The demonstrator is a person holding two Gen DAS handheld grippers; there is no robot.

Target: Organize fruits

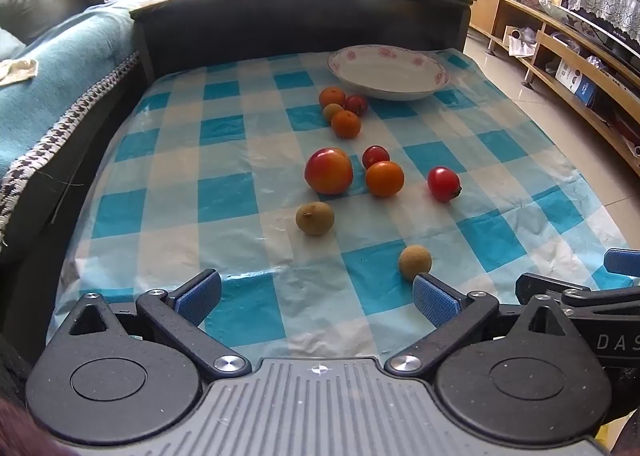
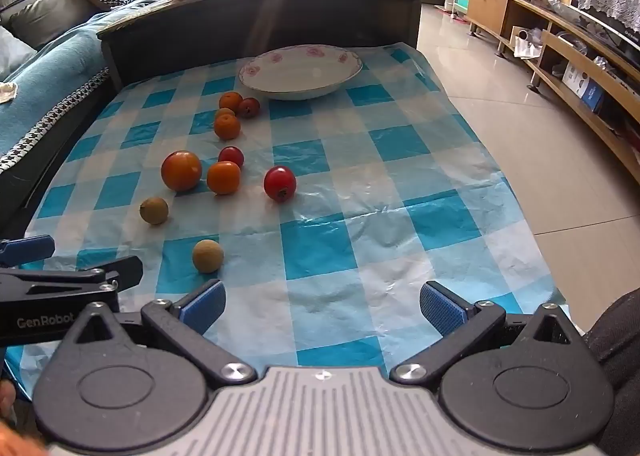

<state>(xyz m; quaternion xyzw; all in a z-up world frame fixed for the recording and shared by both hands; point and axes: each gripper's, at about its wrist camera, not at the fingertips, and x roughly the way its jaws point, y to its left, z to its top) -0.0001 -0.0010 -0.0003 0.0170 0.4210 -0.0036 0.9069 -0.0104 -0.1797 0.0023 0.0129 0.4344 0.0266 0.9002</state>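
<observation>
Left gripper [image 1: 316, 298] jaws spread wide, nothing between. Right gripper [image 2: 322, 306] jaws likewise spread, empty. Both hung over near edge of checked worktop [image 2: 400, 183]. Fruits scattered mid-worktop, ahead of jaws, none touched. Nearest: tan longan [image 1: 415, 262] just beyond left gripper's right pad [image 1: 434, 302]; in right view, it lay just beyond that gripper's left jaw. Big tomato [image 1: 329, 171], oranges, small red fruits farther off. Bowl [image 1: 388, 73] at far end, empty.
</observation>
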